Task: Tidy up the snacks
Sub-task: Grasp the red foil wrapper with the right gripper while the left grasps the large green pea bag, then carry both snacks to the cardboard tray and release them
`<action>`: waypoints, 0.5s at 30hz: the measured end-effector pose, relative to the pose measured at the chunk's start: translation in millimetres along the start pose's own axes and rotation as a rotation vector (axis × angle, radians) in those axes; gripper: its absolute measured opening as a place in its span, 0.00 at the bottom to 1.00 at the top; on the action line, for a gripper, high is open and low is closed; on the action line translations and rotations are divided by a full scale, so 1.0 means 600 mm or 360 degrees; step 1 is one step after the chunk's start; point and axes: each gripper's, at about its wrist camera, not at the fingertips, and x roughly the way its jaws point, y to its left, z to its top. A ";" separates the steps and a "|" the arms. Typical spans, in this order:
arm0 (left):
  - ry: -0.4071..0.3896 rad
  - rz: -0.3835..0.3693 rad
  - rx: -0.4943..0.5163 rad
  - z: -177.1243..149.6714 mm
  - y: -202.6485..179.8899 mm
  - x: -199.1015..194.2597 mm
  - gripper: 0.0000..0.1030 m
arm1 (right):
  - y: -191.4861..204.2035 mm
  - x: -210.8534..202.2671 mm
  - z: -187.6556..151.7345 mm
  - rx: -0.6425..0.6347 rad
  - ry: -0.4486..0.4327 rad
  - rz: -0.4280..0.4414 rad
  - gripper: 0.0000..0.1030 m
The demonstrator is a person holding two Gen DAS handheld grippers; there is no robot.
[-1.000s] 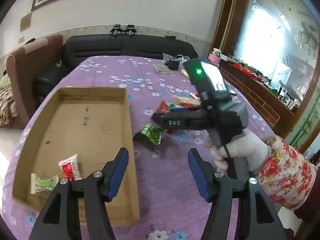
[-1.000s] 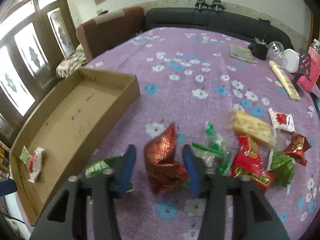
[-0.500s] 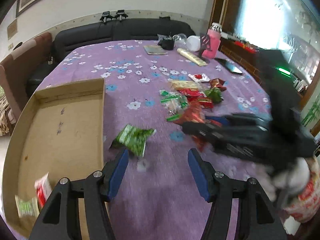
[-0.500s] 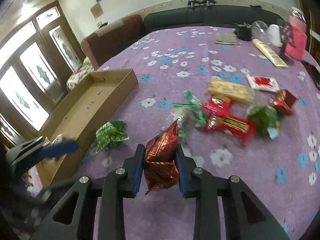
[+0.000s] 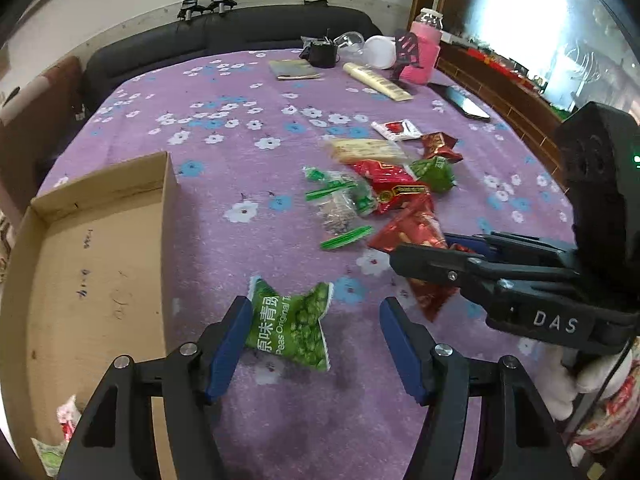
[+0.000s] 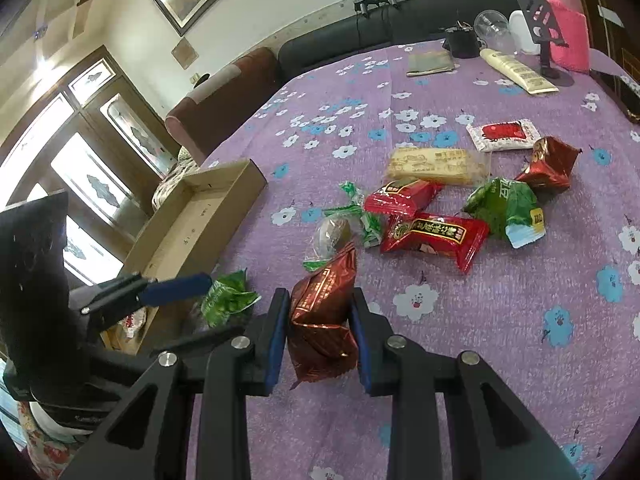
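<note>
My right gripper (image 6: 319, 334) is shut on a dark red foil snack packet (image 6: 323, 316) and holds it above the purple tablecloth; the packet also shows in the left wrist view (image 5: 416, 232). My left gripper (image 5: 316, 336) is open, its fingers on either side of a green pea packet (image 5: 290, 326) that lies on the cloth; the packet also shows in the right wrist view (image 6: 226, 298). A cardboard tray (image 5: 96, 264) lies to the left with two small snacks in its near corner (image 5: 60, 432). Several more snacks (image 6: 436, 216) lie in a loose pile.
At the far end of the table stand a pink bottle (image 5: 424, 52), a phone stand (image 6: 540, 20), a cream tube (image 5: 378, 82), a booklet (image 5: 294, 70) and a dark phone (image 5: 464, 100). A black sofa (image 5: 224, 36) runs behind the table.
My left gripper has moved from over the tray to the green pea packet. My right gripper closed on the red foil packet and lifted it back from the pile.
</note>
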 end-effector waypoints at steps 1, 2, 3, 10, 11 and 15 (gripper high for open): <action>0.0016 0.0024 -0.0018 0.001 0.004 0.007 0.68 | -0.001 -0.001 0.000 0.0006 -0.0001 0.0005 0.28; 0.0032 0.0049 -0.0028 0.002 0.006 0.013 0.68 | -0.002 -0.002 0.000 0.0011 -0.0003 0.0009 0.28; 0.0051 0.0076 -0.0038 0.003 0.007 0.021 0.68 | -0.003 -0.003 0.000 0.0013 -0.0007 0.0011 0.28; 0.0062 0.0178 0.0061 -0.011 -0.021 0.044 0.41 | -0.003 0.000 -0.002 -0.0006 -0.0006 -0.0013 0.27; 0.0043 0.0160 0.0038 -0.011 -0.021 0.038 0.40 | -0.002 0.003 -0.003 -0.0012 0.0005 -0.0014 0.28; -0.0041 0.0094 -0.0051 -0.014 -0.011 0.015 0.38 | 0.000 0.015 -0.007 -0.0022 0.0036 -0.0026 0.28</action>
